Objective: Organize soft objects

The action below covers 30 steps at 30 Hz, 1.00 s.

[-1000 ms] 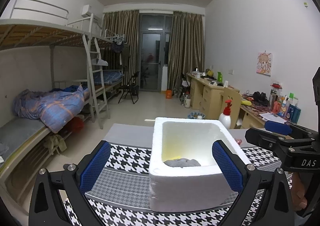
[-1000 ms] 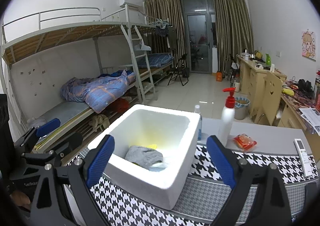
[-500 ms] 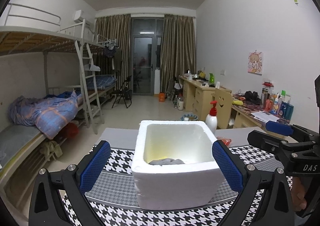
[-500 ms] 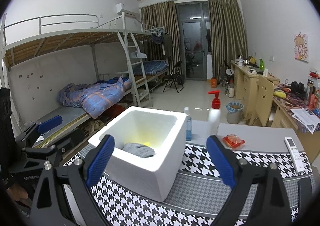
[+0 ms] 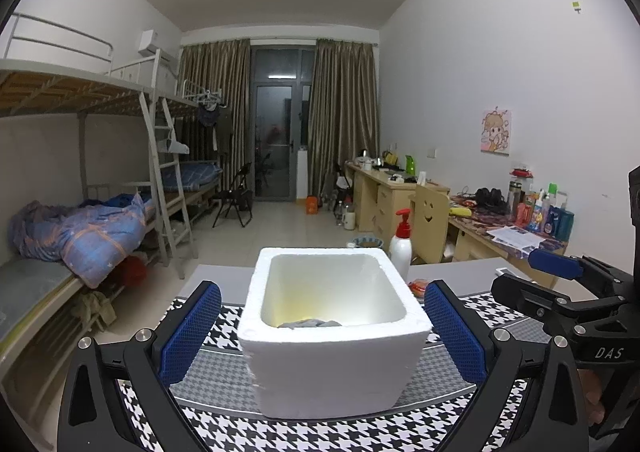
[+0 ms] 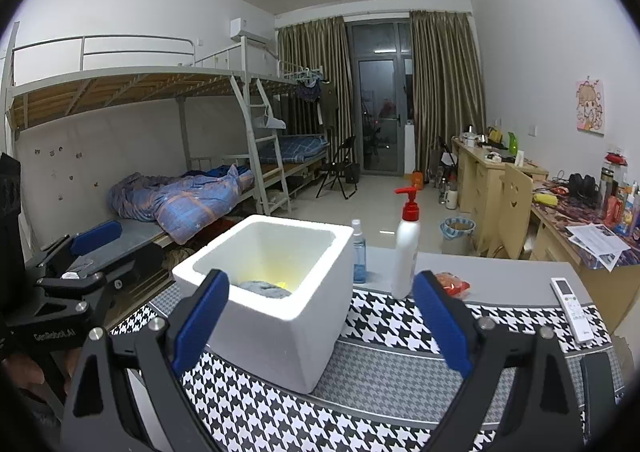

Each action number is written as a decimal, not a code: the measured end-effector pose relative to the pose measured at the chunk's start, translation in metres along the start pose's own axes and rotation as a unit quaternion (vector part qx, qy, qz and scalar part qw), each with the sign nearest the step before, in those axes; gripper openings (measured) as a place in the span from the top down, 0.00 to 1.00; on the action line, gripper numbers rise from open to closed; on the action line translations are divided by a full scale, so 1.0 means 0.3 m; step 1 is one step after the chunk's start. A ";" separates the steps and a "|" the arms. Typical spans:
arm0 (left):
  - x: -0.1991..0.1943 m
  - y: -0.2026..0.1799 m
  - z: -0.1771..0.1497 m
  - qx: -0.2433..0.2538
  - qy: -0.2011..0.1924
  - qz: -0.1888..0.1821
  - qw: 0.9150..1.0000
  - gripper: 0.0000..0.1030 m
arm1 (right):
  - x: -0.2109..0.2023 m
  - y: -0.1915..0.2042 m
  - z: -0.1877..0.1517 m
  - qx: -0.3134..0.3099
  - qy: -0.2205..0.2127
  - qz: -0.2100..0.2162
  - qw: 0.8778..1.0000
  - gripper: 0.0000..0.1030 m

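Note:
A white foam box point(image 5: 332, 332) point(image 6: 280, 292) stands on the houndstooth cloth point(image 5: 320, 432) point(image 6: 380, 372). A grey soft cloth point(image 5: 310, 324) point(image 6: 264, 289) lies inside it, with something yellow point(image 6: 282, 284) beside it. My left gripper point(image 5: 322, 332) is open, its blue pads either side of the box front and nothing held. My right gripper point(image 6: 322, 326) is open too, held back from the box with nothing between its pads. Each gripper shows in the other's view: the right one point(image 5: 560, 292), the left one point(image 6: 72, 264).
A white pump bottle point(image 6: 406, 252) point(image 5: 401, 248), a blue spray bottle point(image 6: 359, 252) and an orange packet point(image 6: 452, 284) stand behind the box. A white remote point(image 6: 572, 310) lies at the right. Bunk beds point(image 6: 180, 187) line the left wall, desks point(image 6: 500, 179) the right.
Both grippers have drawn back and lowered, so the box looks smaller and less of its inside shows. Both stay open with nothing held.

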<state>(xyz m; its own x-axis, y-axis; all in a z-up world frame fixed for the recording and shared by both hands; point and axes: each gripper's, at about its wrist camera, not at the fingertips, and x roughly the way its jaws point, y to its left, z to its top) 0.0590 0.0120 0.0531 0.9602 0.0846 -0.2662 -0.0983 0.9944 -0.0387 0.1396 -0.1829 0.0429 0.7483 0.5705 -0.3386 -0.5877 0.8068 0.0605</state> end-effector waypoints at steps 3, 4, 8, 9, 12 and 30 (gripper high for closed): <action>-0.008 -0.009 -0.014 0.002 0.000 -0.014 1.000 0.01 | -0.014 0.001 -0.020 -0.002 -0.001 -0.003 1.000 0.07; -0.012 -0.012 -0.021 0.001 -0.003 -0.017 1.000 0.01 | -0.019 0.001 -0.028 -0.004 -0.002 -0.005 1.000 0.07; -0.023 -0.019 -0.036 -0.003 -0.009 -0.025 1.000 0.01 | -0.041 -0.002 -0.051 -0.007 -0.011 -0.011 1.000 0.07; -0.025 -0.021 -0.040 -0.004 -0.011 -0.026 1.000 0.01 | -0.049 -0.003 -0.058 -0.008 -0.016 -0.014 1.000 0.07; -0.031 -0.029 -0.054 -0.002 -0.016 -0.026 1.000 0.01 | -0.062 -0.009 -0.075 -0.010 -0.025 -0.024 0.999 0.07; -0.018 -0.037 -0.122 -0.012 -0.011 -0.012 1.000 0.01 | -0.094 -0.041 -0.163 0.010 -0.034 -0.033 0.999 0.07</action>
<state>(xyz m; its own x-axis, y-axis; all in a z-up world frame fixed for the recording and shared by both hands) 0.0453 -0.0019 0.0196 0.9680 0.0619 -0.2433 -0.0805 0.9945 -0.0672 0.1108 -0.2165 0.0056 0.8043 0.5248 -0.2789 -0.5309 0.8453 0.0596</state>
